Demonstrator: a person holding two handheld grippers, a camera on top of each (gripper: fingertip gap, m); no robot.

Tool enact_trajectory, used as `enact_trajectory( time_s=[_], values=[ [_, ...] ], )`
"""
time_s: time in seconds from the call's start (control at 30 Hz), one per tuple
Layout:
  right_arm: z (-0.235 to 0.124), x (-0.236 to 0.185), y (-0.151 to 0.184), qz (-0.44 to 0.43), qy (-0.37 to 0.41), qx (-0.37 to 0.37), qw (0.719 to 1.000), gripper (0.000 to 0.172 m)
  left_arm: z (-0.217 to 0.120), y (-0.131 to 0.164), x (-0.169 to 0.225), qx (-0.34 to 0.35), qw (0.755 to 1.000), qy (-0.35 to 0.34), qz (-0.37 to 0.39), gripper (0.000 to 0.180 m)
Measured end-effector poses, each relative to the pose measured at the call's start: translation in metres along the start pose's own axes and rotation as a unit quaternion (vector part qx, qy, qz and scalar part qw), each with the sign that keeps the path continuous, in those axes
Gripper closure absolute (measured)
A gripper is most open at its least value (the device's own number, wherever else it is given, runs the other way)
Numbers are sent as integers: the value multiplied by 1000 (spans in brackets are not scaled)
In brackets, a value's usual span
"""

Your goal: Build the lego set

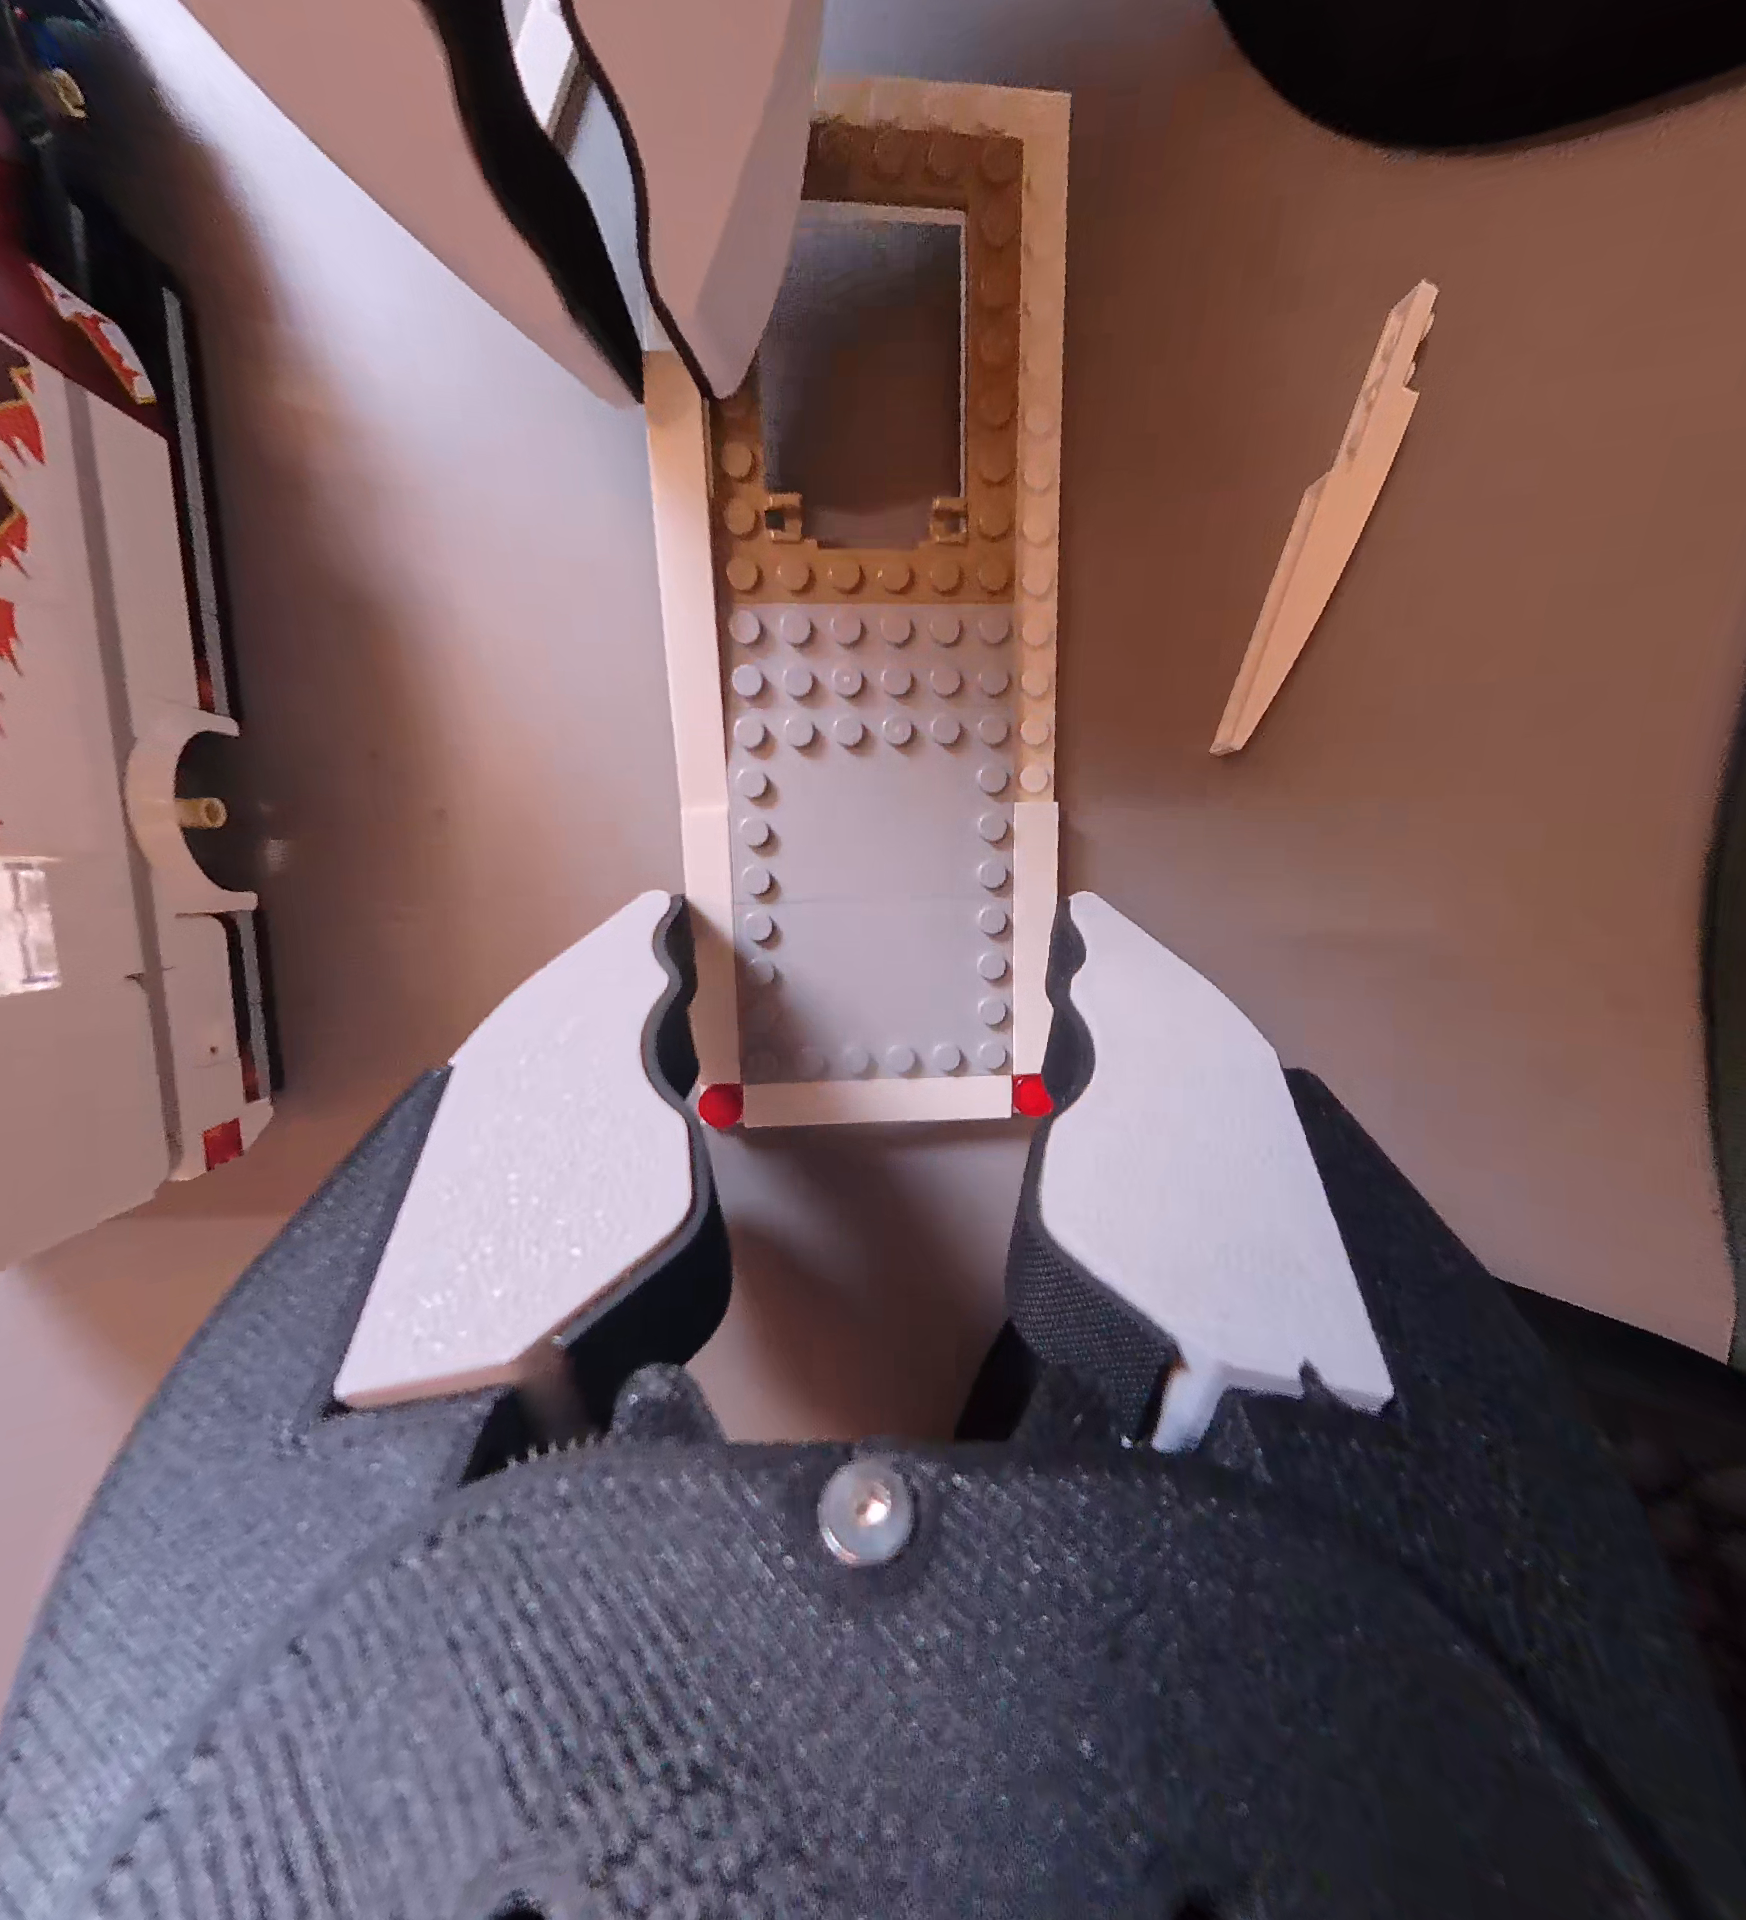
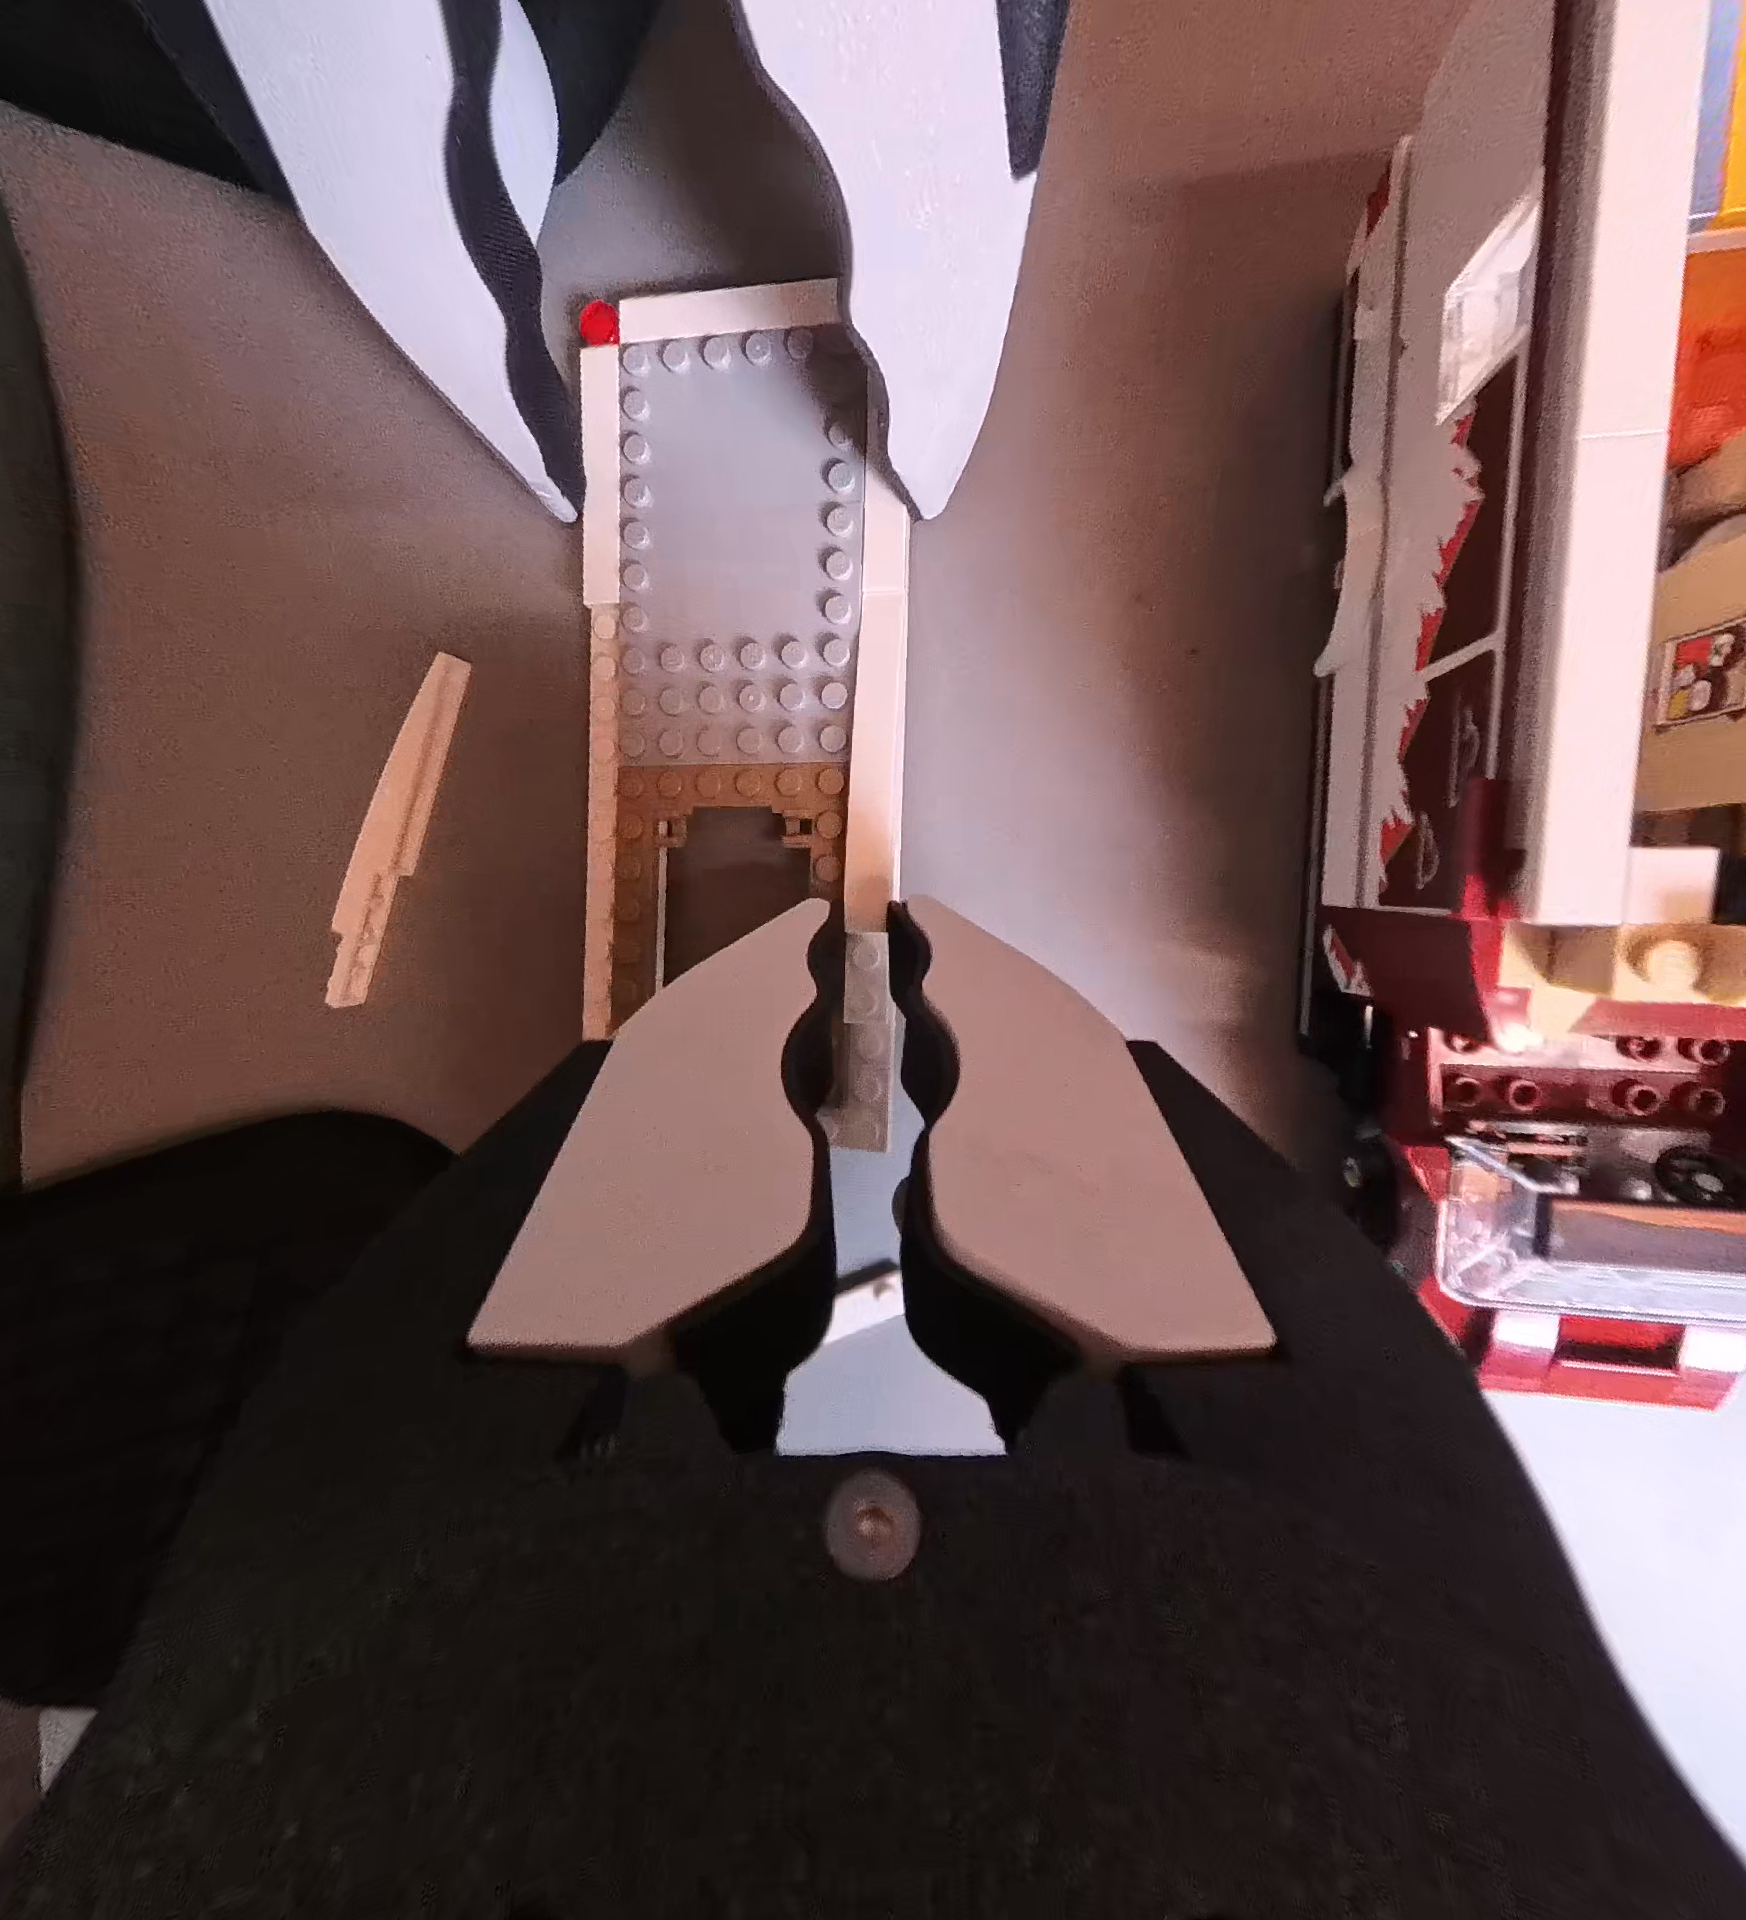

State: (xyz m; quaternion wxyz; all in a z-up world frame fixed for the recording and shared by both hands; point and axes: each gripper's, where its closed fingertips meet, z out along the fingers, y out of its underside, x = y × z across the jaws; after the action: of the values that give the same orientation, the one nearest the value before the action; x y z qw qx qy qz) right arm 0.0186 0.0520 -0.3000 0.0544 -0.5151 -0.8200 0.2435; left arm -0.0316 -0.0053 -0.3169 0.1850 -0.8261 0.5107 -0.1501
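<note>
- Grey and tan studded brick plate (image 1: 869,831) with white edging lies flat on the table (image 1: 1368,935), lengthwise between both tools.
- The left hand-held gripper (image 1: 874,997) is spread wide across the plate's near end, its pads against the white side strips by two red studs (image 1: 720,1103).
- The right hand-held gripper (image 2: 864,997) pinches the white edge strip (image 2: 869,1029) at the opposite end.
- A loose white wedge piece (image 1: 1316,530) lies apart.
- A dark red and white brick model (image 2: 1534,831) stands at the table's side.
</note>
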Motion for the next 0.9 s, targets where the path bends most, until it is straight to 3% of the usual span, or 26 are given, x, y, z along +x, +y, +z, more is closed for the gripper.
enact_trajectory(
  time_s=[0.27, 0.37, 0.47, 0.7, 0.83, 0.9],
  values=[
    [-7, -2, -5, 5, 5, -13, 1000, 165, -1, -1, 0, -16, 1000, -1, 5, 114],
    [-18, -3, -20, 21, -8, 29, 999, 165, 1, -1, 2, -18, 1000, 2, 13, 114],
    [-13, -8, -9, -9, -3, -19, 1000, 164, 2, -2, 4, -20, 1000, 8, 20, 114],
    [-19, -7, -15, 34, -12, 59, 998, 165, 2, -4, 7, -10, 999, 20, 27, 114],
    [-44, 2, -28, 45, 4, 109, 993, 164, 1, -1, 10, -13, 999, 23, 38, 114],
    [-47, 7, -27, 37, 22, 99, 994, 165, 1, 0, 10, -9, 999, 27, 36, 114]
  ],
)
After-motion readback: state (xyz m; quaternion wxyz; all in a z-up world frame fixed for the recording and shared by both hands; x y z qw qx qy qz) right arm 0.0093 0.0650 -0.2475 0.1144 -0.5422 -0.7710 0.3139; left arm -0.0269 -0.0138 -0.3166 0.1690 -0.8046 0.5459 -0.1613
